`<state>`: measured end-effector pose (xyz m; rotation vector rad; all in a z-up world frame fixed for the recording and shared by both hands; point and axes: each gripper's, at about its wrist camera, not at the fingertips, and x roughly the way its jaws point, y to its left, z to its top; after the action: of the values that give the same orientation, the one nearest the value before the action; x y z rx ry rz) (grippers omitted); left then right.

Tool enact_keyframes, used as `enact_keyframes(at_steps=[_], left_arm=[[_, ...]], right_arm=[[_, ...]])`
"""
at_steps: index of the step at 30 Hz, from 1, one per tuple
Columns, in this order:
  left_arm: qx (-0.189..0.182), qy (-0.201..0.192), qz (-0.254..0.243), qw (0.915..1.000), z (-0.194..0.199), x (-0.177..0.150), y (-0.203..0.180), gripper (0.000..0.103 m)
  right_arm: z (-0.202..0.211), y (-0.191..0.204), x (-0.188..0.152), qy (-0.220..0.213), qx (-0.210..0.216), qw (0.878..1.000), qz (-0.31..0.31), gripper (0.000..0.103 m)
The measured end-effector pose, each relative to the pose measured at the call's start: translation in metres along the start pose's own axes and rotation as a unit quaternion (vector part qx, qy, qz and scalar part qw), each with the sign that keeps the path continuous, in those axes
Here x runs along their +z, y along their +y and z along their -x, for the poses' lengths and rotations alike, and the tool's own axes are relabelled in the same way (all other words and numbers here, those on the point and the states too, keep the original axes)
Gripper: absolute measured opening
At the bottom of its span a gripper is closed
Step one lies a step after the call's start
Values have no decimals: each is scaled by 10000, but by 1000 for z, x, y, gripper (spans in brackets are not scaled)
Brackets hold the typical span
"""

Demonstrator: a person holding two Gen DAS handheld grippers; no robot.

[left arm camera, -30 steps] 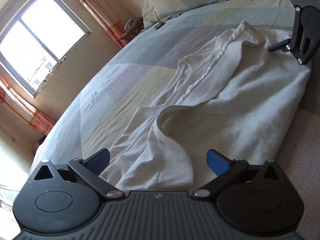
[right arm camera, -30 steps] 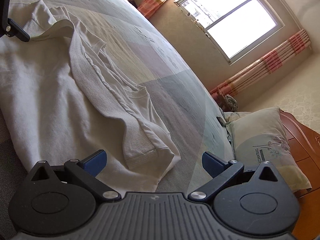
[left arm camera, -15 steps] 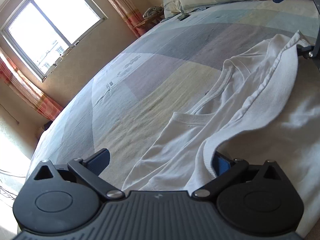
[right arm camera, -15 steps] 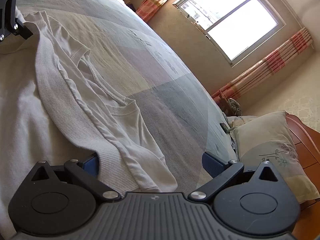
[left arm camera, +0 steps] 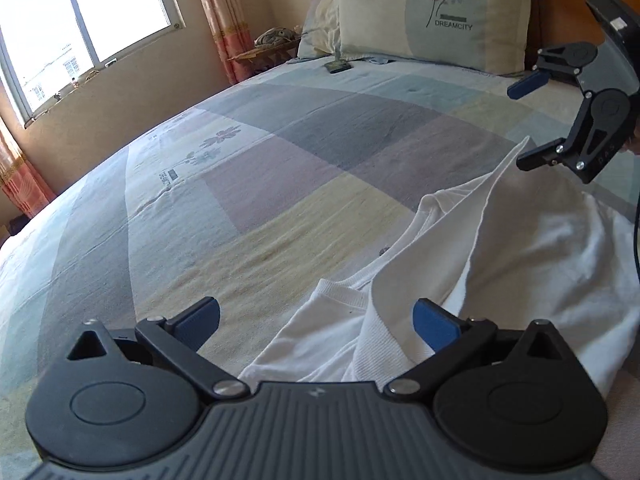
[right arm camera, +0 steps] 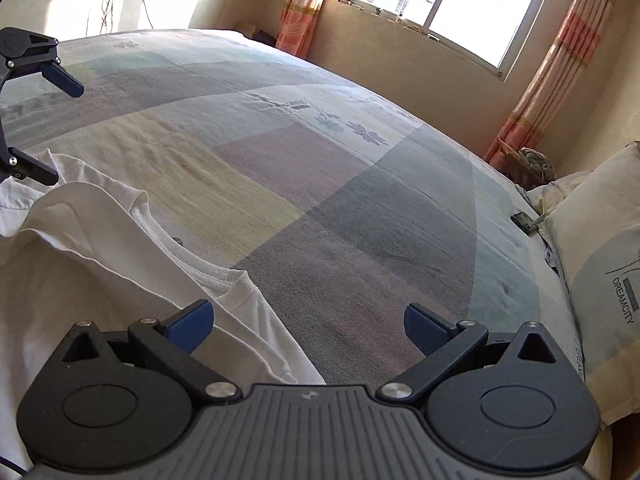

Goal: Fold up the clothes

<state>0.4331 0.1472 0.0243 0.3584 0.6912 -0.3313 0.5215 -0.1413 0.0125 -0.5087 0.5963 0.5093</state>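
My left gripper (left arm camera: 316, 322) and right gripper (right arm camera: 308, 324), jaws spread wide, grip nothing. The white knit T-shirt (left arm camera: 520, 264) lies rumpled on the near right of the pastel patchwork bed (left arm camera: 280, 168). A floral "DREAMCITY" pillow (left arm camera: 436, 12) and small dark object (left arm camera: 338, 65) lie far; the bright window (right arm camera: 452, 0) is beyond.

Bed covered by a patchwork bedspread (left arm camera: 280, 152) in grey, pale blue, mauve and yellow blocks, with flower prints. At the far end a pillow (left arm camera: 436, 12) printed "DREAMCITY" leaned against a wooden headboard (left arm camera: 568, 8); a second, smaller pillow (left arm camera: 320, 24) sat to its left. A small dark flat object (left arm camera: 338, 66) lay on the bedspread just before the pillows. Window (right arm camera: 452, 0) bright, flanked by orange-striped curtains (right arm camera: 560, 64).
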Motion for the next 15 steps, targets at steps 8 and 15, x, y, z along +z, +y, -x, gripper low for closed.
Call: enact_keyframes(at_steps=[8,15], left_arm=[[171,1018,-992,9897,-8,-62,-32,102],[1006,524,578,9919,-26,-45,17,102]], right_arm=[[48,21,-55,81,191,9997,-97,103],[50,36,-62,125,119,9993,-344,103]])
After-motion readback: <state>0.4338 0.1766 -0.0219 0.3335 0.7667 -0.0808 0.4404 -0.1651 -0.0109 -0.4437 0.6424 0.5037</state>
